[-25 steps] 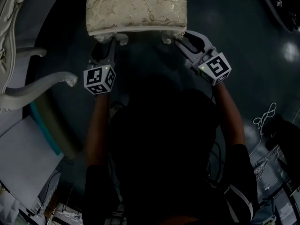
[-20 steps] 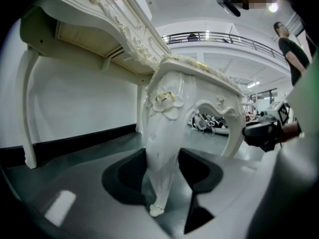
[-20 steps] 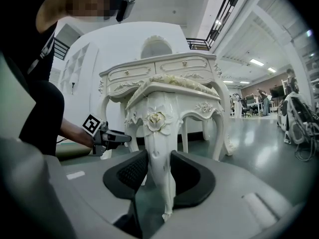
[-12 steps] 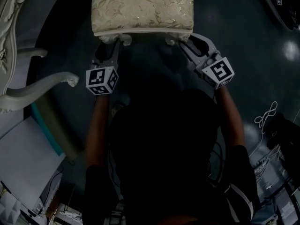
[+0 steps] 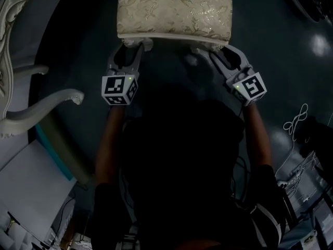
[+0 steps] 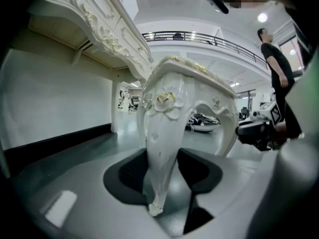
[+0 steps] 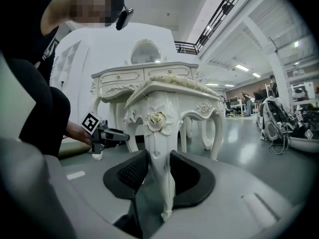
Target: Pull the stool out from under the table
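Note:
The stool has a cream brocade seat and white carved legs, and it stands on the dark floor ahead of me. My left gripper is shut on its near left leg, with the pads on both sides of it. My right gripper is shut on the near right leg just below the carved rose. The ornate white table is at the left, and its curved leg reaches toward my left arm.
White cables lie on the floor at the right, beside dark bags. A pale flat panel is at the lower left. In the left gripper view a person stands at the far right. The table's carved edge overhangs on the left.
The stool has shifted to the right in the head view, away from the table leg. Both grippers moved with it and still hold its near legs.

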